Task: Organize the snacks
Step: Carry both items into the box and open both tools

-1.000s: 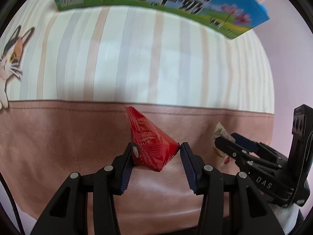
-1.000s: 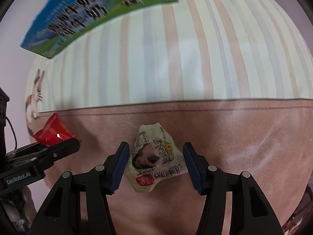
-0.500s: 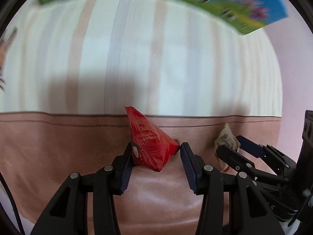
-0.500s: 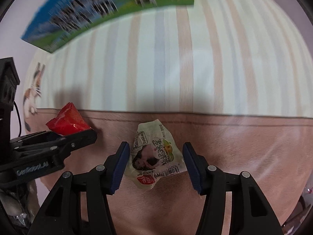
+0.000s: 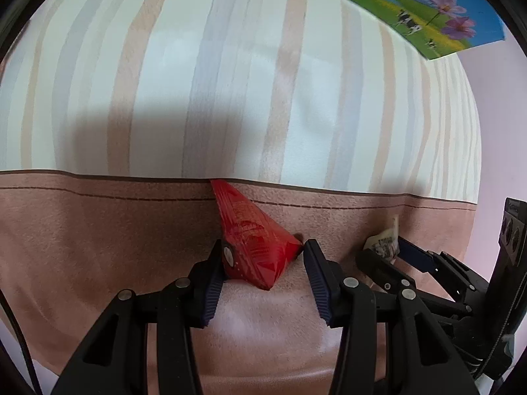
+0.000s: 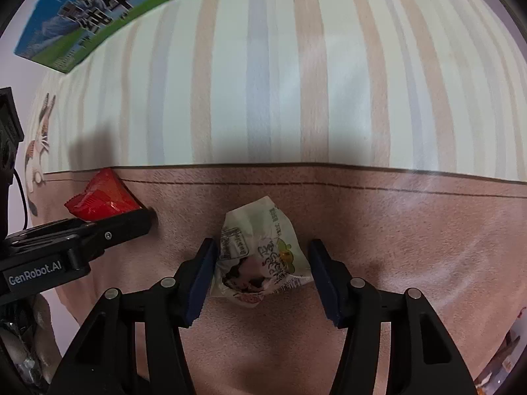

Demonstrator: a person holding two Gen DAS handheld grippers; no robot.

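Both your tongs are clenched on a snack each: your left gripper (image 5: 263,256) pinches the red, crinkled foil packet with a pointed tip (image 5: 250,237), and your right gripper (image 6: 262,263) pinches the pale, crumpled plastic wrapper printed with a dark picture and a barcode (image 6: 260,260). Each packet sits between its own pads, wedged against the left one, with the tip of the red one pointing up and away from you. Seen from your right wrist, the red packet (image 6: 102,197) rides above the left gripper's black finger (image 6: 108,233); seen from your left wrist, the pale wrapper (image 5: 385,240) pokes up beside the right gripper (image 5: 392,250), which sits just to the right of your own.

Over the last second your grip on either snack has not altered, but the background has slid: the blue and green printed carton with bold black characters (image 6: 92,10) has drifted toward the top edge in both views, and the shadow on the striped cream cloth (image 5: 230,82) has grown. The pink-brown suede-like band (image 6: 395,230) lies beneath both packets. I judge you are carrying the pair forward together, with the carton a likely destination, though its opening is not shown. Neither snack is placed yet
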